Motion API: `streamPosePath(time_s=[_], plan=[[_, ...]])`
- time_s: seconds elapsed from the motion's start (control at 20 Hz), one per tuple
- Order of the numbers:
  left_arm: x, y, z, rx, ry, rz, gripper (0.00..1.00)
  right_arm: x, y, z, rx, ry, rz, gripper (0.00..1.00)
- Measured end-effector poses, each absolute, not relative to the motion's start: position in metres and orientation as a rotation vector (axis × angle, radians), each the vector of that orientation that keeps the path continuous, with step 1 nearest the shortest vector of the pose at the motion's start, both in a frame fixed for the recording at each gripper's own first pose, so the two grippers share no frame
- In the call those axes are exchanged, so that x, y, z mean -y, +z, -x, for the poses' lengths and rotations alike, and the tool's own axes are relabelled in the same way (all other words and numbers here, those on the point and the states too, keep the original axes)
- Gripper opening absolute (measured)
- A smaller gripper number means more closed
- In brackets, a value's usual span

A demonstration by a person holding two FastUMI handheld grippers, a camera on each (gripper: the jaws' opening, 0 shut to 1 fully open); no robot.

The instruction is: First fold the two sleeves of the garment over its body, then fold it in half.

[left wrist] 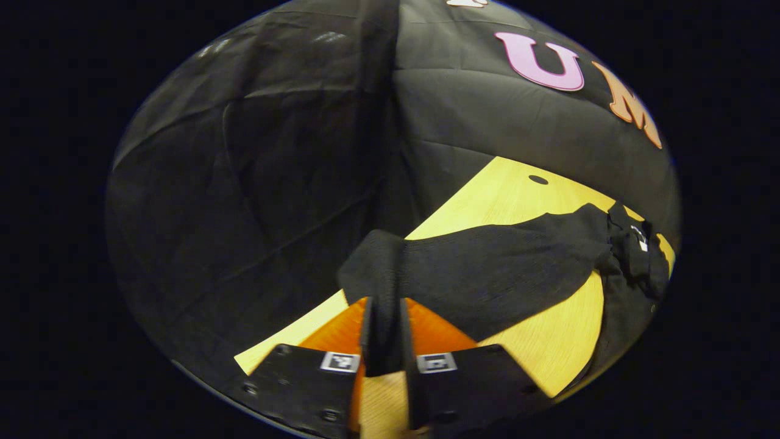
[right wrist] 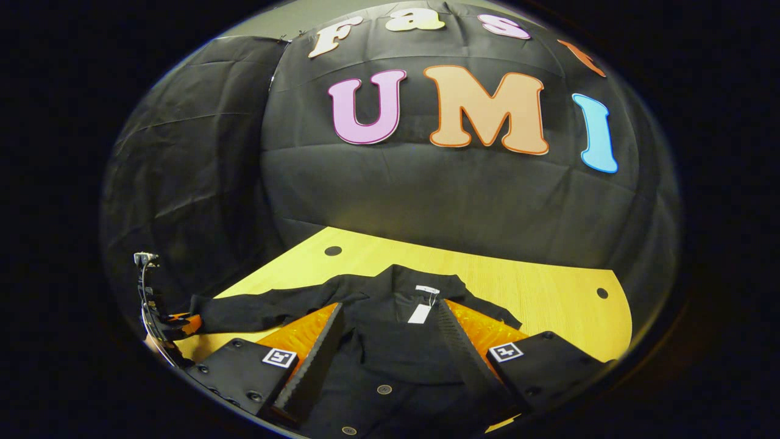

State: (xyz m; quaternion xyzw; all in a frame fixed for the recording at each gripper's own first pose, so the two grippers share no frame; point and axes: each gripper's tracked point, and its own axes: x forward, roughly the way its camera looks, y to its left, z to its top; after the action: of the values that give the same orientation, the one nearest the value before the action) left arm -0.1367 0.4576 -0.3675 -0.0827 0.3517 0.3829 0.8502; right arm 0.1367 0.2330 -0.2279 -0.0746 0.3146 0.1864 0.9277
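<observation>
Pinched between the left gripper (left wrist: 385, 341) fingers, a sleeve (left wrist: 487, 268) of the black garment (right wrist: 390, 341) lifts off the yellow surface (right wrist: 536, 292); right gripper (right wrist: 390, 360) hovers spread above the body. Sleeve-folding begins; next, carry it across.

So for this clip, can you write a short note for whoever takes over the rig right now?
Left gripper: shut on the sleeve cuff, lifted just off the wooden table.
Right gripper: open, hovering over the garment body below the collar, holding nothing.
The garment lies spread on the table, front up, collar toward the booth wall, held sleeve stretched out sideways.
Done: first sleeve gripped.
Left: fold it over the body, fold the other sleeve, then fold in half.
</observation>
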Motion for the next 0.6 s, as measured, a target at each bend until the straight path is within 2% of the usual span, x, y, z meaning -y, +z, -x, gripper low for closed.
streamPosePath(time_s=[0.05,0.1,0.25,0.6], plan=[[-0.457,-0.366,0.14,-0.769,0.806,0.161,0.07,-0.228,-0.227,-0.134,-0.649,0.383,0.149,0.98],[-0.455,-0.363,0.138,-0.789,0.796,0.153,0.0,-0.223,-0.225,-0.133,-0.642,0.378,0.151,0.98],[-0.438,-0.336,0.115,-0.743,0.725,0.181,0.0,-0.202,-0.224,-0.128,-0.64,0.36,0.138,0.98],[-0.391,-0.251,0.013,-0.527,0.548,0.1,0.0,-0.153,-0.222,-0.122,-0.639,0.301,0.092,0.98]])
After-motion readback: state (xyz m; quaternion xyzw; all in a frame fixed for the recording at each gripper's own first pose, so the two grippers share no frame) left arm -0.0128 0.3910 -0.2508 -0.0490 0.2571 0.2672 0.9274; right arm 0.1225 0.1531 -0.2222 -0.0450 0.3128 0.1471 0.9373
